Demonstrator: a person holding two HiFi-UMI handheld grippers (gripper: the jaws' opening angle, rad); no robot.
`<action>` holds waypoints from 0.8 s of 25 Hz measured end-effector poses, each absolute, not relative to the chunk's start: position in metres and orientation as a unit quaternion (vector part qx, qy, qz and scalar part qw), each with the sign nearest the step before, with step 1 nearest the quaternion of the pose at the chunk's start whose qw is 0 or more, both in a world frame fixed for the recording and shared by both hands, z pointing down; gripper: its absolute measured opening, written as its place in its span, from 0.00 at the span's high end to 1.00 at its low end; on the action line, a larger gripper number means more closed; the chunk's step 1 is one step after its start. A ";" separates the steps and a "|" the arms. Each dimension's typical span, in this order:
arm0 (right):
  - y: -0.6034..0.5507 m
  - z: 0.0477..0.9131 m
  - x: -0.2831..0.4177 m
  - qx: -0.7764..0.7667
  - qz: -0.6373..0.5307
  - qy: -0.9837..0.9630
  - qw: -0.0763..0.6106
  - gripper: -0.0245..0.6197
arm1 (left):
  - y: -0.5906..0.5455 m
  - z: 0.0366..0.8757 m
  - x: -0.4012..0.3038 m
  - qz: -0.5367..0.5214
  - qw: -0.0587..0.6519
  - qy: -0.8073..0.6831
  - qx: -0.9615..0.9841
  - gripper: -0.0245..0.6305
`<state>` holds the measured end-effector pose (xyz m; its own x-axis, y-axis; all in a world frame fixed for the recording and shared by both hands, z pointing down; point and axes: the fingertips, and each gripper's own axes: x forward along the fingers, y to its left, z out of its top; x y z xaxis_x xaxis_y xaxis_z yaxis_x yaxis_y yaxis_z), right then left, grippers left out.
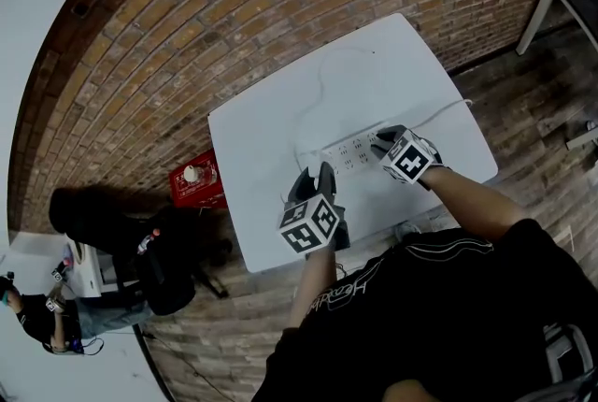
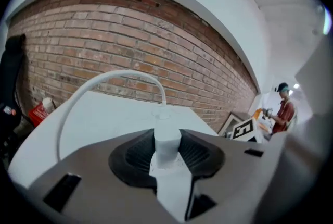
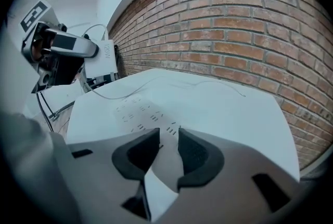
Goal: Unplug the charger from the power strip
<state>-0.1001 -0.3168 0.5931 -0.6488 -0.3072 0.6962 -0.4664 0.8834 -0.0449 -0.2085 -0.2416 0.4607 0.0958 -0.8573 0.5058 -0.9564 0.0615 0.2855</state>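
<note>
The left gripper (image 1: pixel 315 176) is clamped on the white charger (image 2: pixel 166 140), held above the white table (image 1: pixel 271 124) just near of the power strip (image 1: pixel 348 150), with its cable (image 2: pixel 99 82) arcing left. The right gripper (image 1: pixel 382 141) pinches the strip's right end.

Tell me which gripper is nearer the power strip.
Right. The right gripper grips the power strip at one end; the left gripper holds the charger off its other end.
</note>
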 end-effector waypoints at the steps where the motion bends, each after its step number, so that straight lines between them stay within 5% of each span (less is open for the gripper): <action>1: -0.318 0.592 -0.100 0.218 0.115 -0.900 0.360 0.83 | -0.239 0.456 -0.208 0.073 0.304 -0.659 0.685 0.75; 4: -0.323 0.575 -0.098 0.240 0.132 -0.904 0.328 0.92 | -0.229 0.440 -0.210 0.062 0.309 -0.641 0.700 0.75; 11: -0.297 0.453 -0.094 0.242 0.141 -0.947 0.154 0.94 | -0.196 0.396 -0.209 0.013 0.317 -0.596 0.737 0.75; 20: -0.180 0.350 -0.086 0.166 0.118 -0.977 0.058 0.96 | -0.129 0.357 -0.201 -0.021 0.294 -0.567 0.769 0.75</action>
<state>-0.0860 -0.1797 0.3504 -0.9381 -0.3108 0.1528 -0.3381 0.9173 -0.2104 -0.2011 -0.1292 0.3567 0.3562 -0.8848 0.3003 -0.8596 -0.1843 0.4765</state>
